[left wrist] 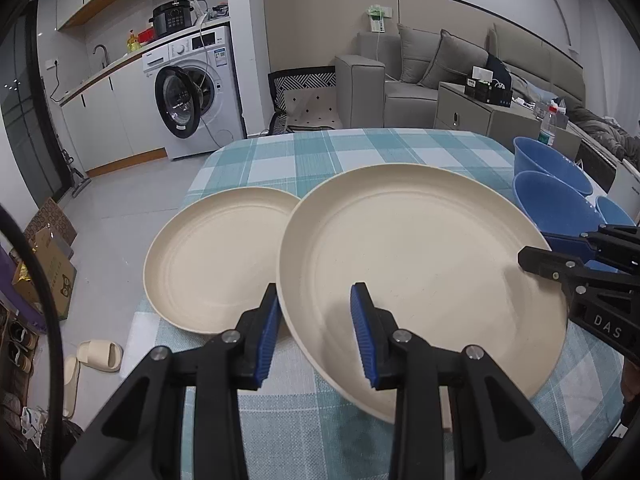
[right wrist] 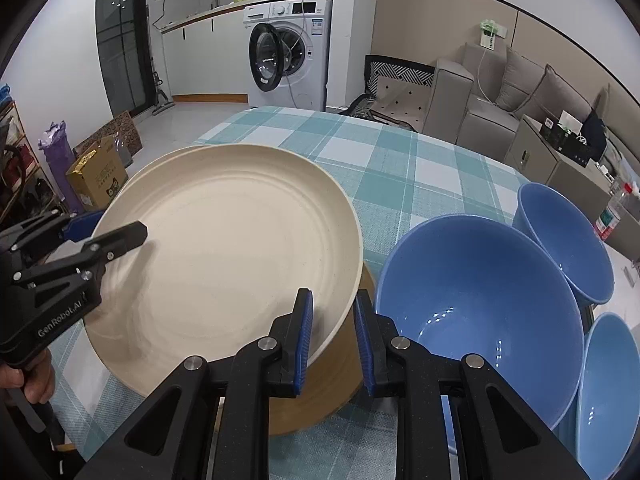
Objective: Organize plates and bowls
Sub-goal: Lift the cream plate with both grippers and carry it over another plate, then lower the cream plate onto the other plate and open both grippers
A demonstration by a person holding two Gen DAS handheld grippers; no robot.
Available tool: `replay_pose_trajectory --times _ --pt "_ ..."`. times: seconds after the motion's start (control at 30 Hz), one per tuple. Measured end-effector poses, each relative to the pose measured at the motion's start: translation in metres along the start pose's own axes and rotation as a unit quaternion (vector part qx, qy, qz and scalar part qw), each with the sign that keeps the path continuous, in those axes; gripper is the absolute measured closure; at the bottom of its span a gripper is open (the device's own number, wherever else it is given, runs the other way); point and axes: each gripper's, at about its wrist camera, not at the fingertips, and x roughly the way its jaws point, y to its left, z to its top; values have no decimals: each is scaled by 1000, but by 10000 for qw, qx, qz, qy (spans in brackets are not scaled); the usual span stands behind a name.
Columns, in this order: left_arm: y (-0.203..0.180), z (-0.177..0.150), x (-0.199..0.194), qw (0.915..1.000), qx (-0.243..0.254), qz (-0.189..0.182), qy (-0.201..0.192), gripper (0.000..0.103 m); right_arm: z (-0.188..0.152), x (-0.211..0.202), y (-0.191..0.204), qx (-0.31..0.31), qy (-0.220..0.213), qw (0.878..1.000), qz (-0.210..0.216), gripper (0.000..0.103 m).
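— Logged nearest: left gripper [left wrist: 318, 334], jaws clamped on rim of cream plate [left wrist: 420, 264], one pad inside, one outside.
— Right gripper [right wrist: 334, 340]?
— Logged likewise: jaws pinched on opposite rim of same plate. Held tilted above checked table [left wrist: 360, 148], between both grippers.
— Other stock?
— Counted: second plate [left wrist: 216, 264] flat on table, just left of first; three blue bowls [right wrist: 480, 300] clustered at right.

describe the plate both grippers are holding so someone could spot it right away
On the checked tablecloth, look between the blue bowls and a second cream plate. The held plate is the tilted cream one, gripped at opposite rims.
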Motion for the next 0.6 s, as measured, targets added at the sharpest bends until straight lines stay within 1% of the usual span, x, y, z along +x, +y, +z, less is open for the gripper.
replay_pose_trajectory --times 0.17,0.4,0.6 --pt "2 -3 0 10000 -7 -9 5 70 -7 -4 5 -38 11 10000 -32 82" --pt "3 -7 -2 9999 74 71 -3 70 -17 -2 10 35 60 10000 -21 82" --pt "3 -10 3 9999 116 68 68 70 -22 2 12 32 132 9999 -50 81"
